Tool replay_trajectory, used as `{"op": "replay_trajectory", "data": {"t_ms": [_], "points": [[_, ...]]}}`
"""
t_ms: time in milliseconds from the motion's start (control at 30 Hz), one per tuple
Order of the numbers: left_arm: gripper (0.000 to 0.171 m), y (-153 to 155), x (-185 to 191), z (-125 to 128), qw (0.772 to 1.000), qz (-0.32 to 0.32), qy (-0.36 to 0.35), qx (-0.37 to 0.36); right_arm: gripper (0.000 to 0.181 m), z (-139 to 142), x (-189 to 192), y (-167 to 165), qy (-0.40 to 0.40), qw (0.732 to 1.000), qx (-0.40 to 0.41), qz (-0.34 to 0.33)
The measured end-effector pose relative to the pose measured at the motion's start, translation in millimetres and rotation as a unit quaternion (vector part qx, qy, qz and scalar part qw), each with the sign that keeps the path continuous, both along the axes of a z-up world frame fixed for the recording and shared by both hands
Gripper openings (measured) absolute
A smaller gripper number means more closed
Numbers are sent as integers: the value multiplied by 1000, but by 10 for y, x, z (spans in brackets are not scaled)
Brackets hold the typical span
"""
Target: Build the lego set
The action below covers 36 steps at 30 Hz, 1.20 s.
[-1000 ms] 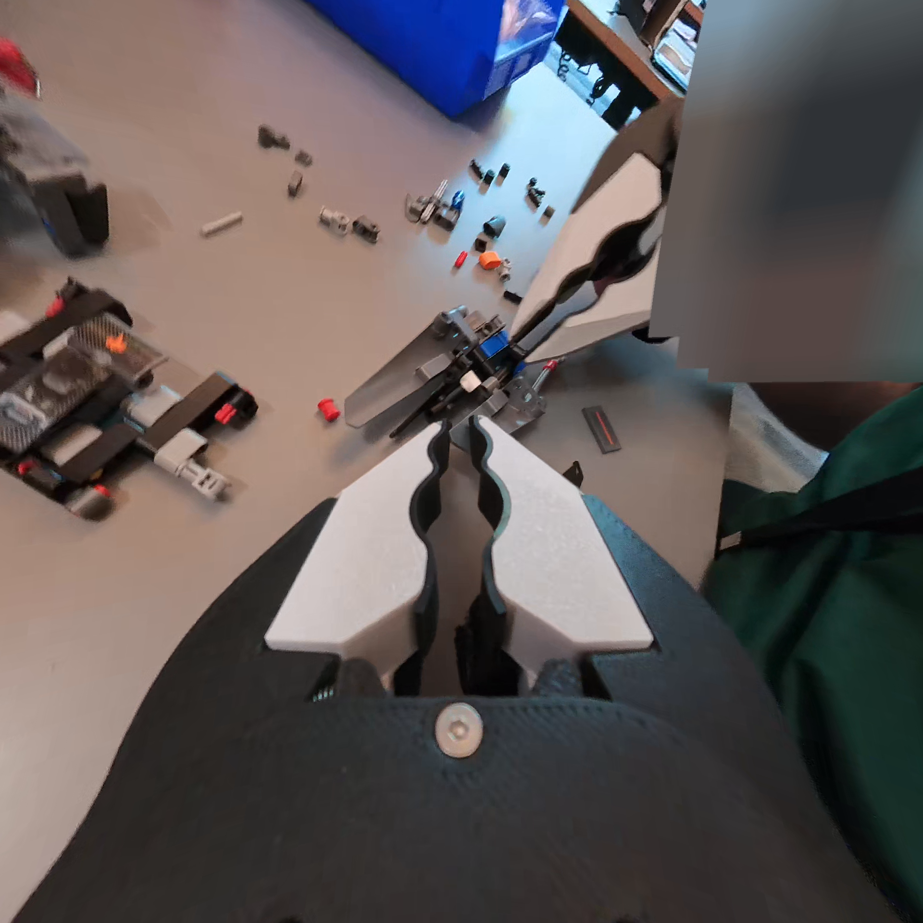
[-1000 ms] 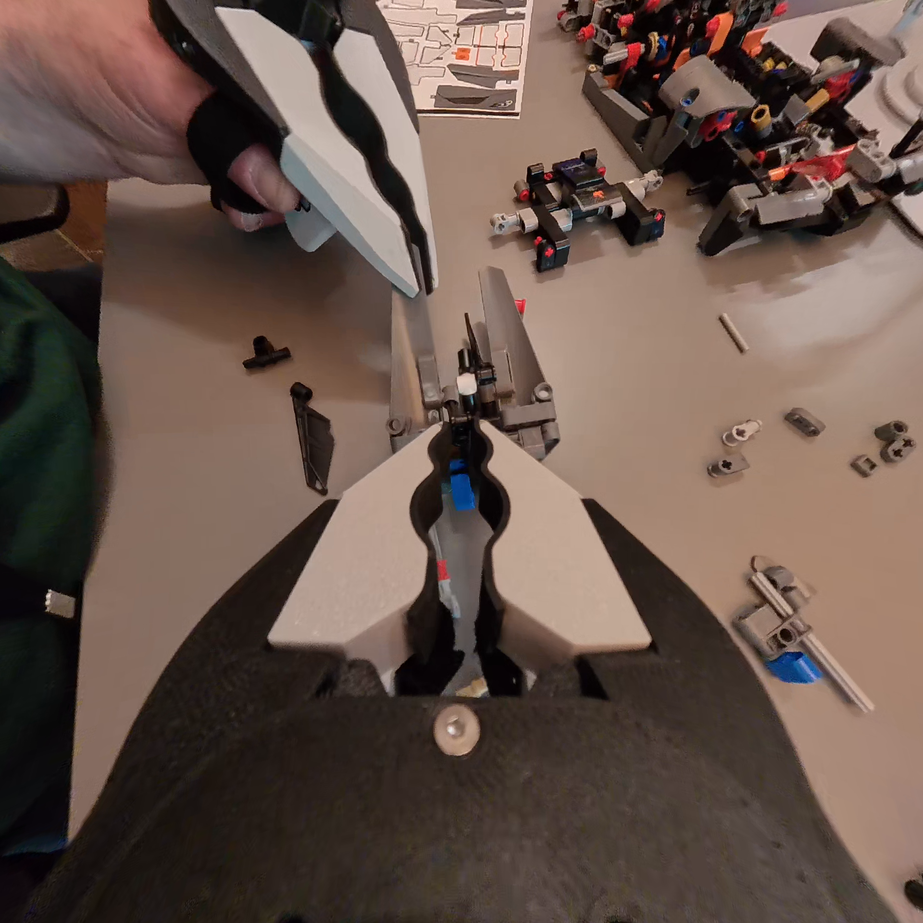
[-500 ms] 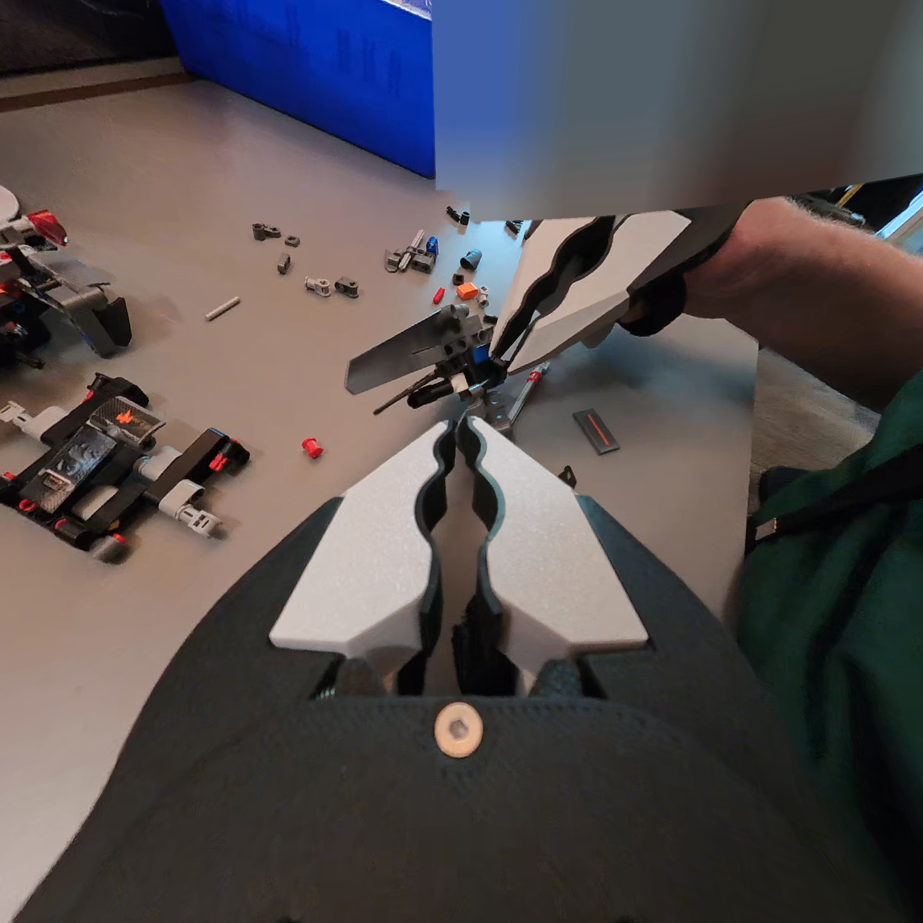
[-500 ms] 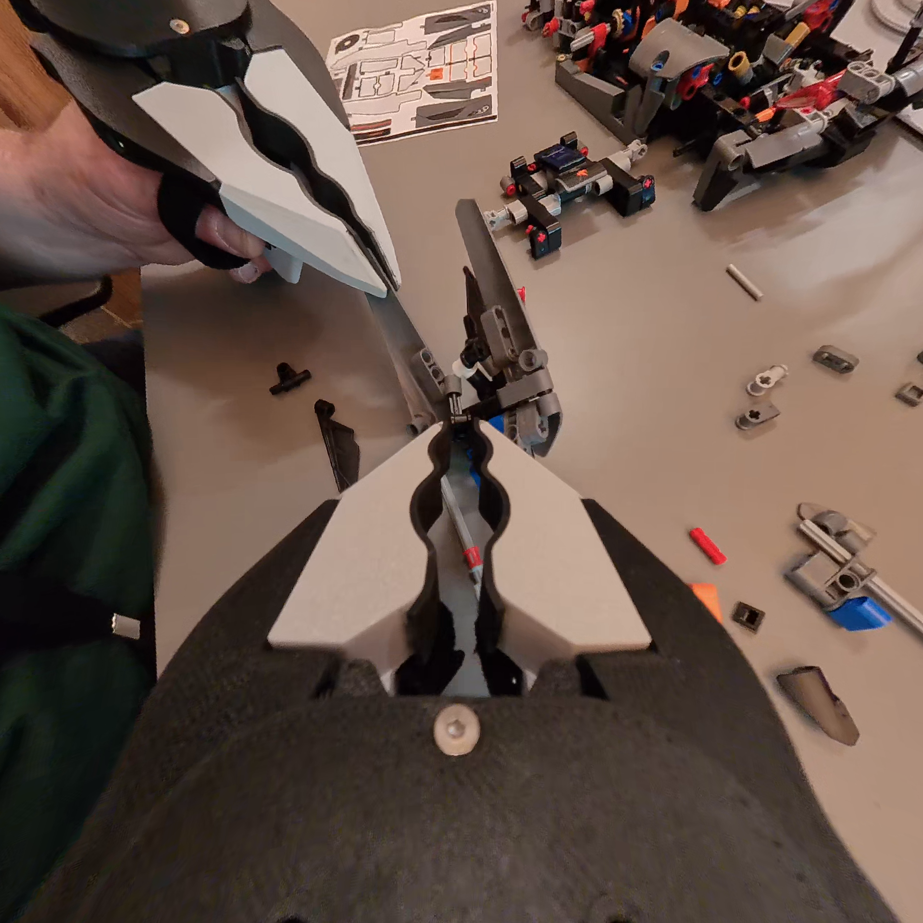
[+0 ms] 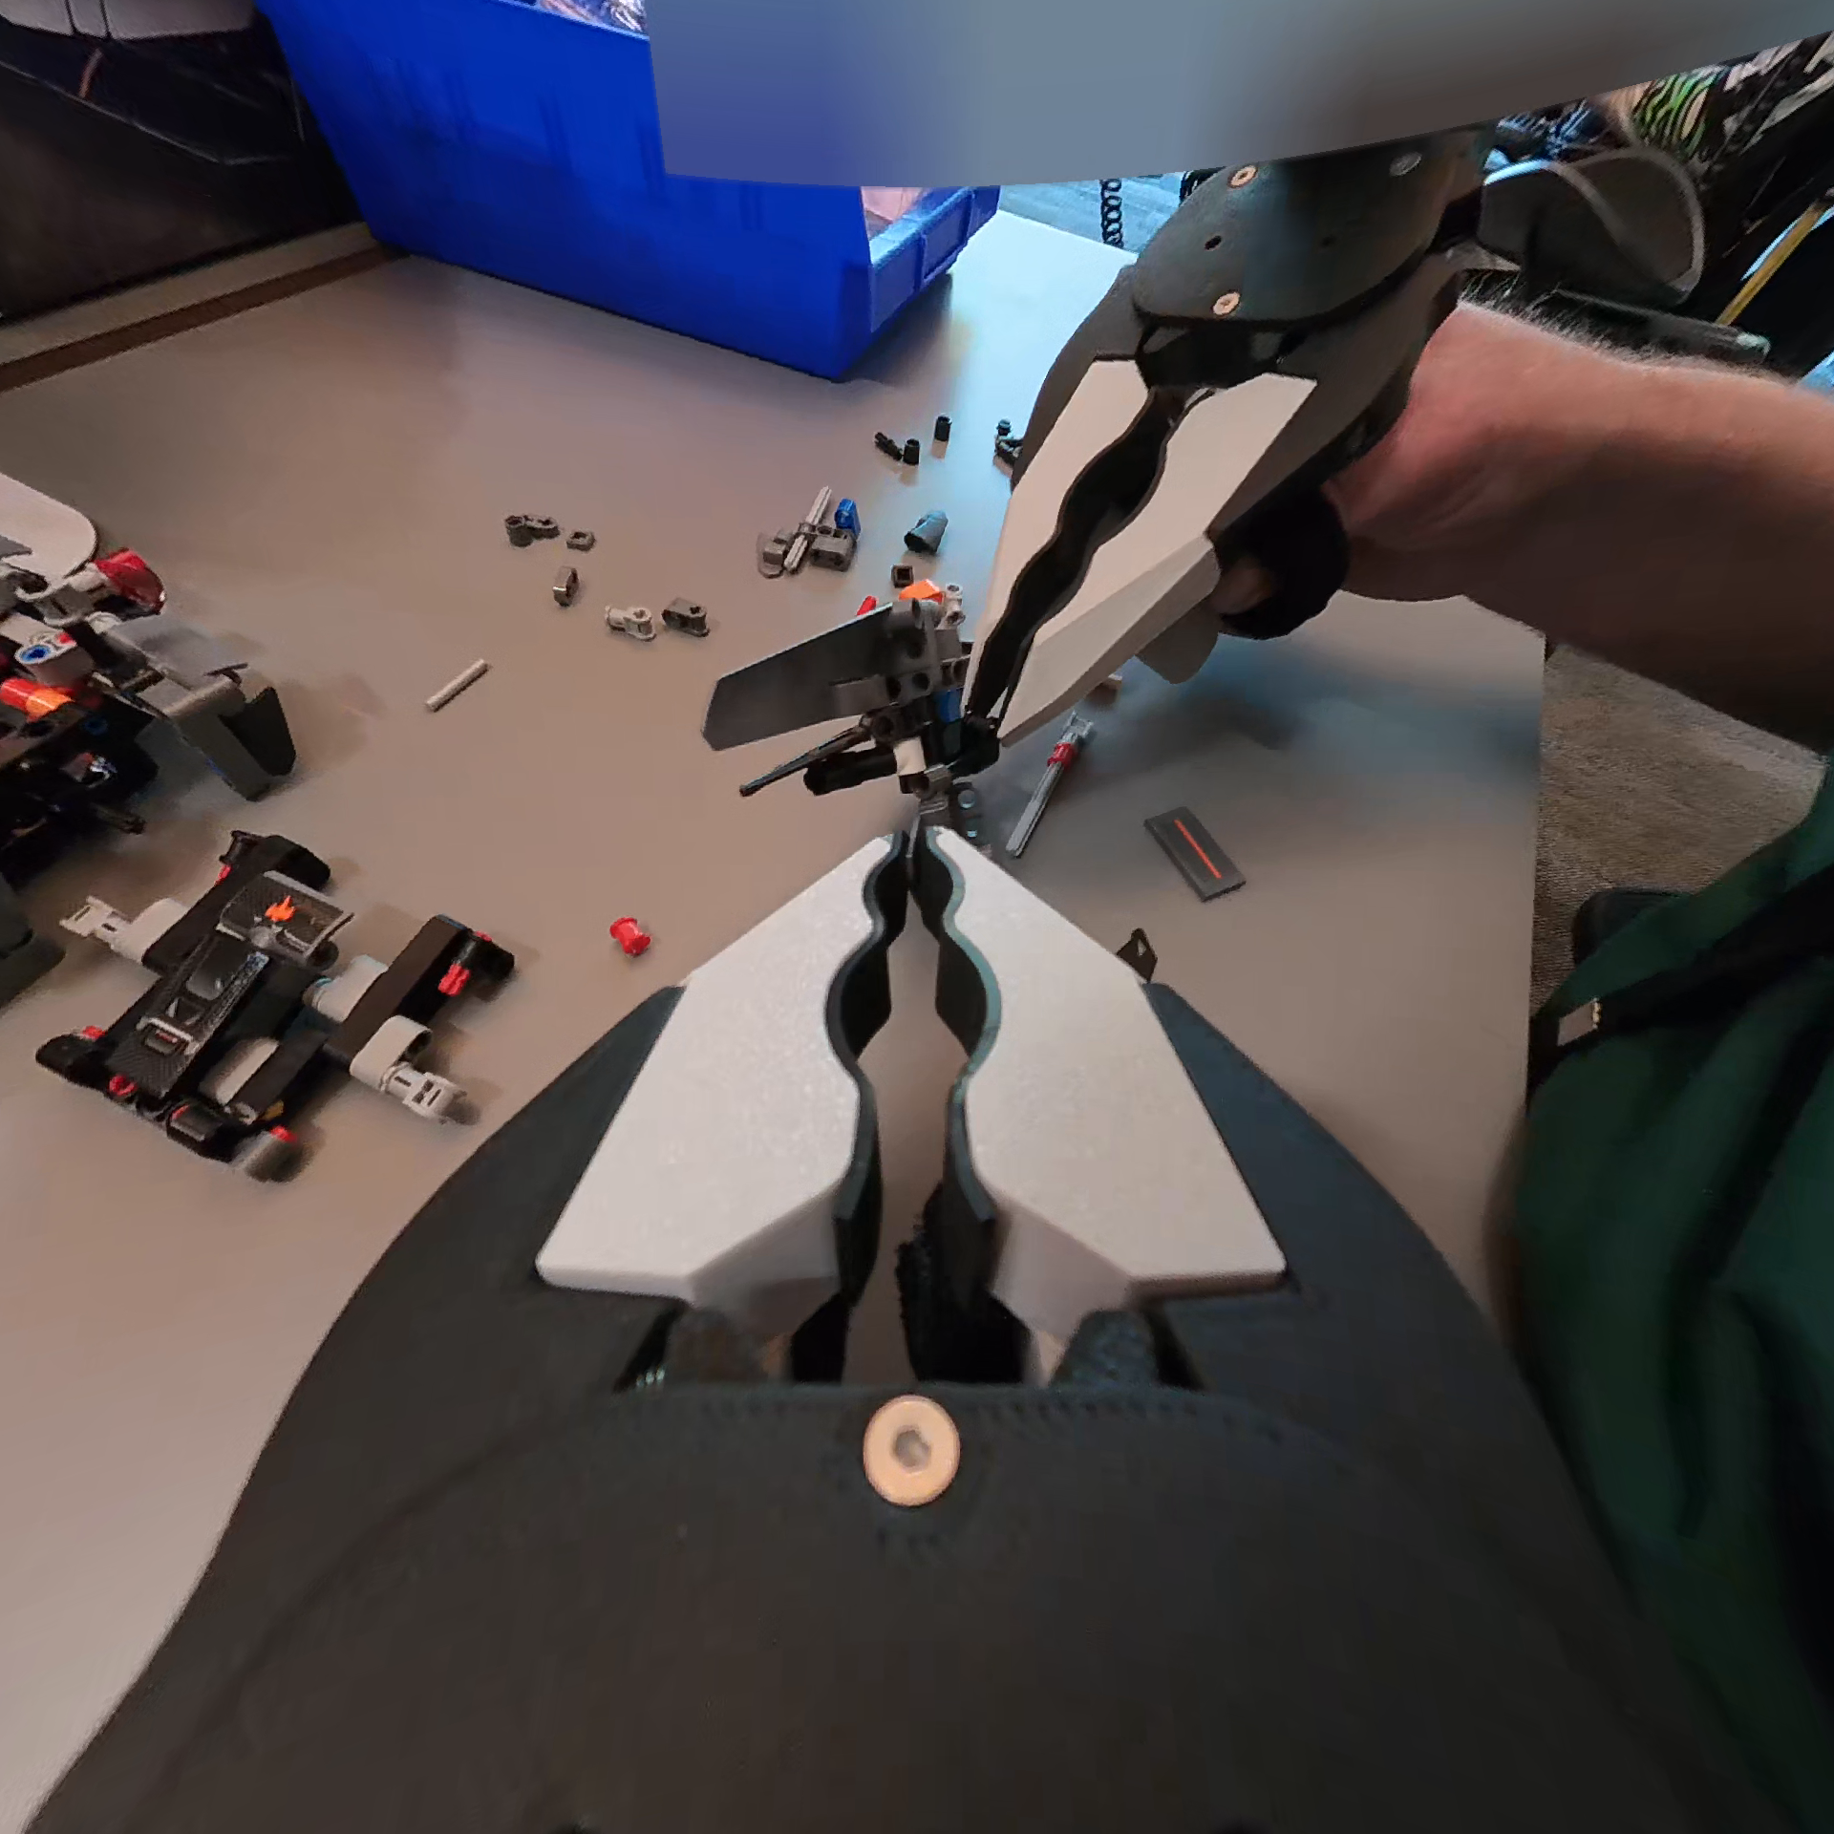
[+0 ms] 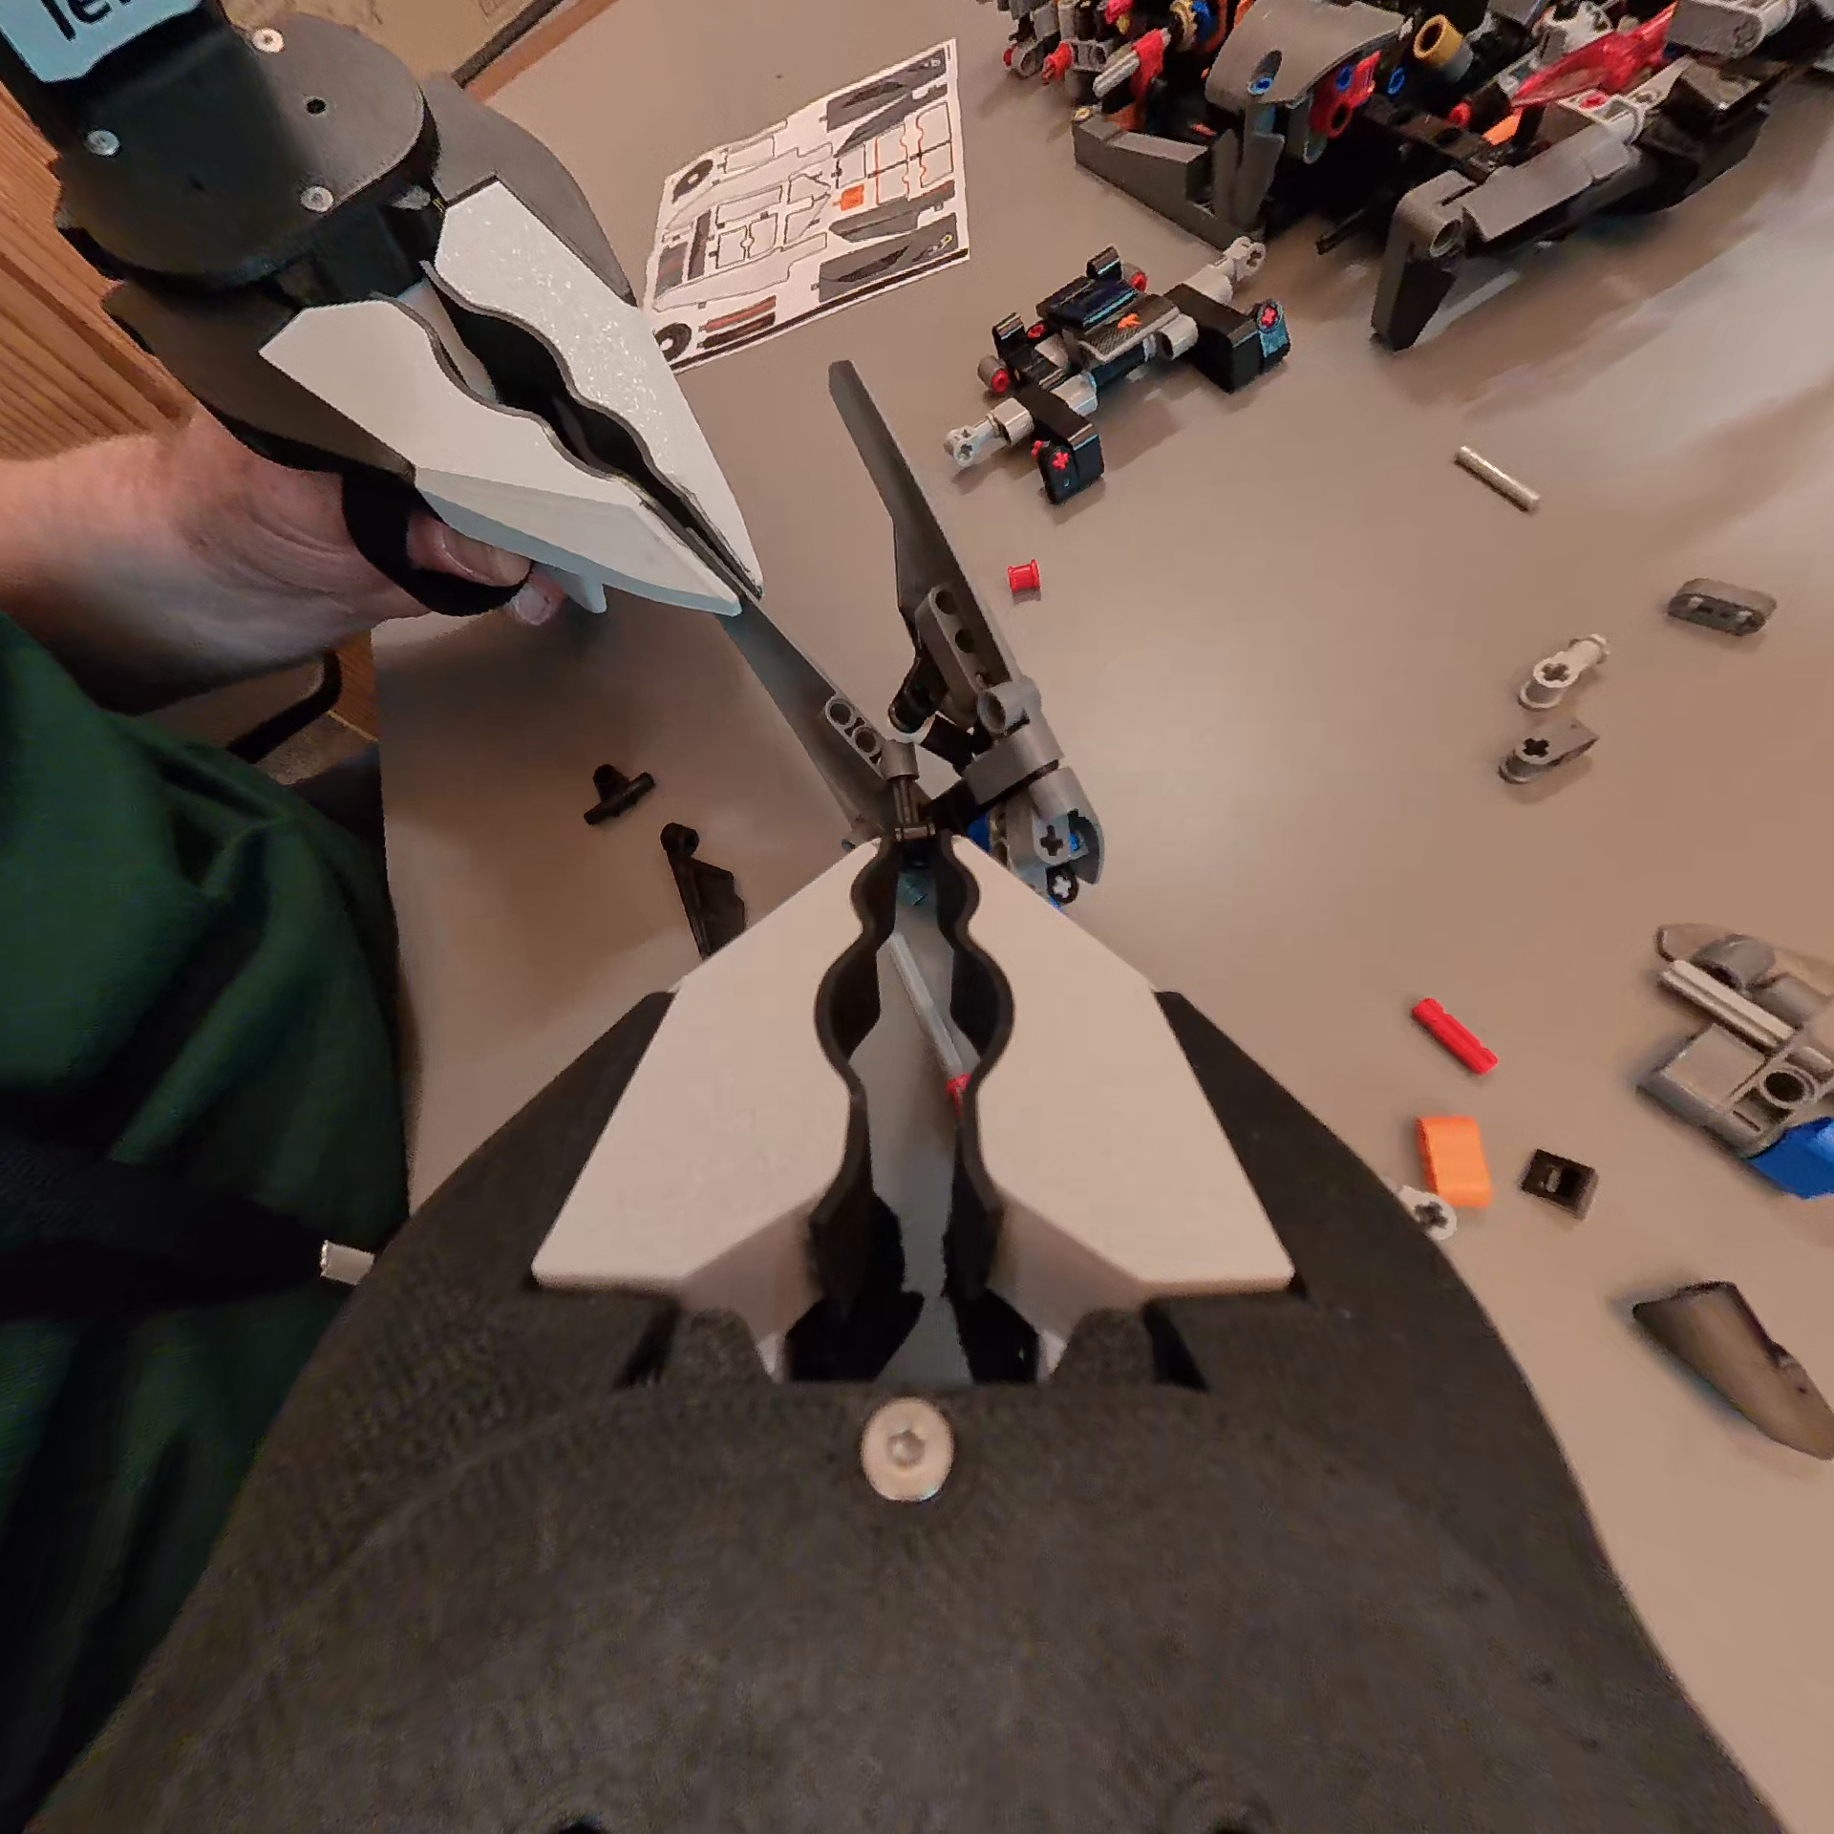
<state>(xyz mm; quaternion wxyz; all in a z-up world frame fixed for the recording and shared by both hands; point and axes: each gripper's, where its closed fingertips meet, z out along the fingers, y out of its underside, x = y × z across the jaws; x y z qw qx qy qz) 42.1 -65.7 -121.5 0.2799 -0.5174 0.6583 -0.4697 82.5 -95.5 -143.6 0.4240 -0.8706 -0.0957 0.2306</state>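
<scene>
The small Lego sub-assembly has two long grey wing panels joined by black, grey and blue parts, and is held off the grey table. It also shows in the right wrist view. My left gripper is shut on the end of one grey panel; the right wrist view shows it at the upper left, clamping that panel. My right gripper is shut on a black part at the assembly's joint, and it comes in from the upper right in the left wrist view.
A black car section and the large model lie on the table. A sticker sheet and a blue bin are farther back. Loose parts are scattered: a red bush, a grey axle, an orange piece.
Both grippers have lifted the sub-assembly off the table and tilted it, so its free wing now points up and away. Both stayed shut on it.
</scene>
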Motion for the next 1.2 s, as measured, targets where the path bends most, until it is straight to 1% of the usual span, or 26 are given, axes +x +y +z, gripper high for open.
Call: {"op": "replay_trajectory", "data": {"t_ms": [167,300,433,500,567,633,733,800,900,1000,1033,1133,1200], "points": [[0,-15,17,-13,1000,-2,7,-19,5,0,-1,-40,35,999,-20,6],[0,-13,31,-14,998,1,14,-54,5,5,16,-33,66,997,-31,-1],[0,9,47,-42,997,4,20,-78,5,-23,35,-25,51,998,-35,0],[0,37,53,-69,997,11,20,-75,5,-37,93,-28,5,999,-34,-1],[0,38,55,-68,996,11,20,-89,5,-21,81,-32,-11,999,-33,9],[0,45,61,-69,996,14,21,-90,5,17,77,-29,-7,1000,-26,12],[0,26,70,-54,996,11,23,-87,5,193,60,-29,17,999,15,22],[0,25,82,-44,997,9,24,-74,5,299,110,-11,23,999,29,18],[0,-30,108,-7,998,-5,27,-51,5,519,180,100,14,997,74,18],[0,-119,146,31,999,-23,33,-6,4,581,213,201,10,995,94,28],[0,-153,162,48,999,-31,35,19,4,603,229,218,16,994,101,25],[0,-225,211,111,990,-53,26,127,5,703,260,158,33,992,124,17],[0,-219,246,111,973,-63,11,224,5,776,318,77,43,989,141,3]]}}
